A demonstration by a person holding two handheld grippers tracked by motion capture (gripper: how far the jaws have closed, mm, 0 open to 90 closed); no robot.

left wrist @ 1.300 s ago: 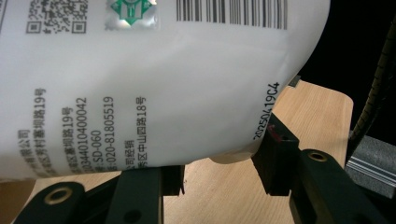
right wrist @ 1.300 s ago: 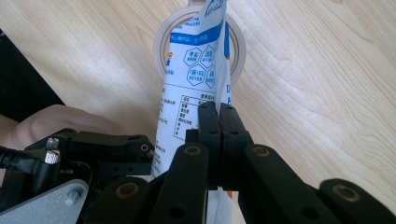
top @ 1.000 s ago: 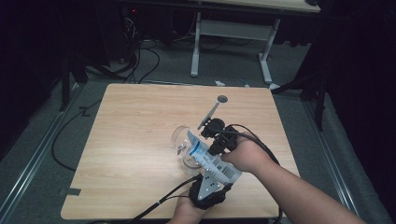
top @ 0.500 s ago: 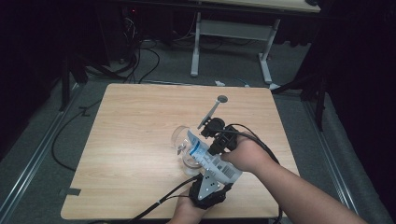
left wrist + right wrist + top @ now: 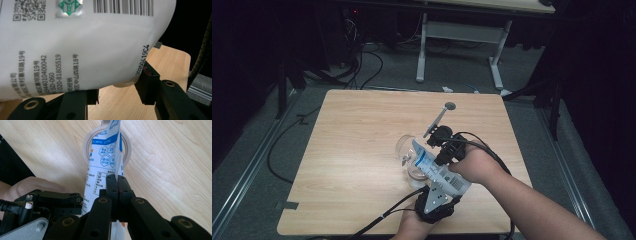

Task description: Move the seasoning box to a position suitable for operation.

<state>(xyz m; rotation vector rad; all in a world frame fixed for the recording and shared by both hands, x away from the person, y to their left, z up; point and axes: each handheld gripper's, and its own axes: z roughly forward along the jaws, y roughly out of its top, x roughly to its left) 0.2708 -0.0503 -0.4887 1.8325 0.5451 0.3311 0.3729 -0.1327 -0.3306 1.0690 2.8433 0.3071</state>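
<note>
Right tool (image 5: 117, 186) pinches the pouch's (image 5: 100, 175) thin edge, jaws fully together; left tool (image 5: 117, 92) clamps the pouch's fat white body (image 5: 82, 50) partway closed. From above, the pouch leans over a clear glass jar (image 5: 408, 155) on the bench (image 5: 357, 130), hands hiding much of it. Right gripper view catches the jar's round mouth behind the pouch; left gripper view gets barcode and print, cropped.
</note>
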